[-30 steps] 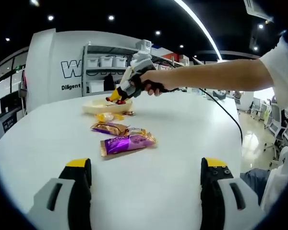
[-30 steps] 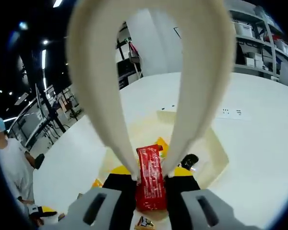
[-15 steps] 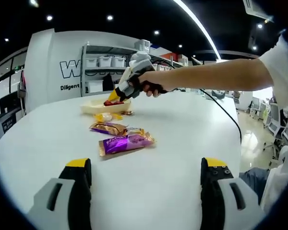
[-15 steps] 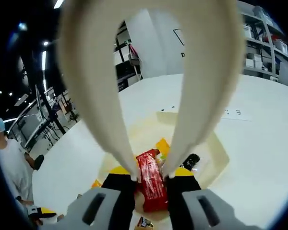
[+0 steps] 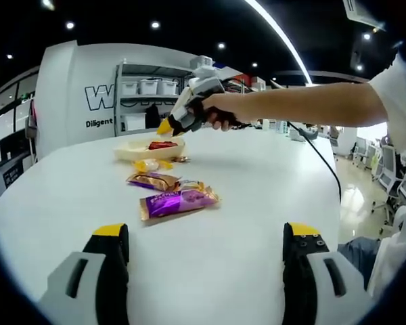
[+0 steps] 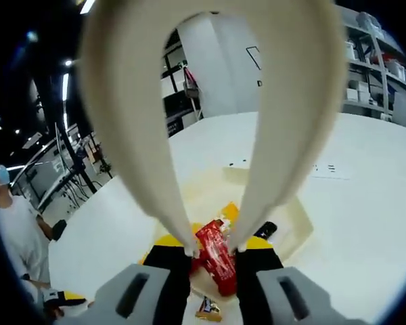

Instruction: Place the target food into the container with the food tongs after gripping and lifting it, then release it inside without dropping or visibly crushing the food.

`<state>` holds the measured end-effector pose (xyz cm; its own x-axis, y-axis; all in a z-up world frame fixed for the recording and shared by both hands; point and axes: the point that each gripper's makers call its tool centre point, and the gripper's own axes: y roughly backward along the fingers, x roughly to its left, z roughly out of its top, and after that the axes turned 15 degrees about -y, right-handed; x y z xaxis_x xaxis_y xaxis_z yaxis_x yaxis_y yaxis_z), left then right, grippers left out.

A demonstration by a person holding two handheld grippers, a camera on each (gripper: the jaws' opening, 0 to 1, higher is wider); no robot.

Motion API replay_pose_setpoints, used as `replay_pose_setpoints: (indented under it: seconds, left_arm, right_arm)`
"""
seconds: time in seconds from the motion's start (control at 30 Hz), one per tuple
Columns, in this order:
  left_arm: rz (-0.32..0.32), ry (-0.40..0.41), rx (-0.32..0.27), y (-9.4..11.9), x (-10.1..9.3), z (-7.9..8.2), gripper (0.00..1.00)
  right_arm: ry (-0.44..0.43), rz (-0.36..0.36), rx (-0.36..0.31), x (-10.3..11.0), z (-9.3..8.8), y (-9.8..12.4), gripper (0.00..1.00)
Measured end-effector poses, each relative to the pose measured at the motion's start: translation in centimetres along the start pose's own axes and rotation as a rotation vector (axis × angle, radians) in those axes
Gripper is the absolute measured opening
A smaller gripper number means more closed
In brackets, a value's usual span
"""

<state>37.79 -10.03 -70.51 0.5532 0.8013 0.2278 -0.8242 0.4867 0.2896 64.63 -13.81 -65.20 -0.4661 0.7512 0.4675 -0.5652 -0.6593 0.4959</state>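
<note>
While the person's bare forearm (image 5: pixel 304 105) reaches in from the right of the left gripper view, stretched nearly level above the white table (image 5: pixel 243 203), the hand (image 5: pixel 216 112) grips the right gripper (image 5: pixel 164 127) with its yellow-tipped nose angled down toward the cream container (image 5: pixel 149 149).

Item: red food packet (image 6: pixel 216 254). Location: lying inside the container (image 6: pixel 294 223), seen in the left gripper view as a red strip (image 5: pixel 161 144) over the rim. In the right gripper view it sits between the tips of the cream food tongs (image 6: pixel 284 135), whose two arms arch up through the frame and come down at either side of the packet's upper end. Whether the tips press the packet or merely flank it, I cannot tell.

Item: right gripper (image 6: pixel 213 252). State: jaws drawn narrow around the tong arms, black pads with yellow caps at either side of the packet.

Item: left gripper (image 5: pixel 206 254). State: jaws spread wide, nothing between them, low over the bare near table.

Item: purple snack packet (image 5: pixel 179 201), nearest the left gripper. Item: gold-brown packet (image 5: pixel 152 180), just beyond it. Item: yellow packet (image 5: pixel 150 164), beside the container's near wall.

Item: cable (image 5: pixel 321 159), trailing from the hand across the table toward the right edge.

Item: white shelving with bins (image 5: pixel 149 88), background.
</note>
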Motion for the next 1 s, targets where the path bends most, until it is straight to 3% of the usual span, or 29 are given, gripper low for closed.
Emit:
replay_pose_setpoints:
  seconds: [0.2,0.33,0.47,0.6,0.83,1.0]
  left_arm:
    - [0.001,0.002,0.001,0.0,0.0,0.0,0.93]
    - [0.003,0.001,0.002,0.0,0.0,0.0,0.93]
    - [0.002,0.008,0.001,0.0,0.1,0.0,0.93]
    - [-0.001,0.016,0.003,-0.1,0.1,0.0,0.93]
    - [0.008,0.015,0.006,0.0,0.2,-0.1,0.93]
    - [0.016,0.017,0.008,0.0,0.4,-0.1,0.93]
  right_arm:
    - [-0.033,0.066,0.013,2.0,-1.3,1.3,0.18]
    - [0.012,0.077,0.028,3.1,-2.1,1.7,0.18]
    - [-0.018,0.124,0.068,4.7,-3.9,2.0,0.18]
    - [0.015,0.165,0.106,6.9,-6.7,2.4,0.18]
    - [0.127,0.157,0.171,9.0,-11.2,1.8,0.19]
    - [0.156,0.140,0.179,9.9,-12.3,1.4,0.20]
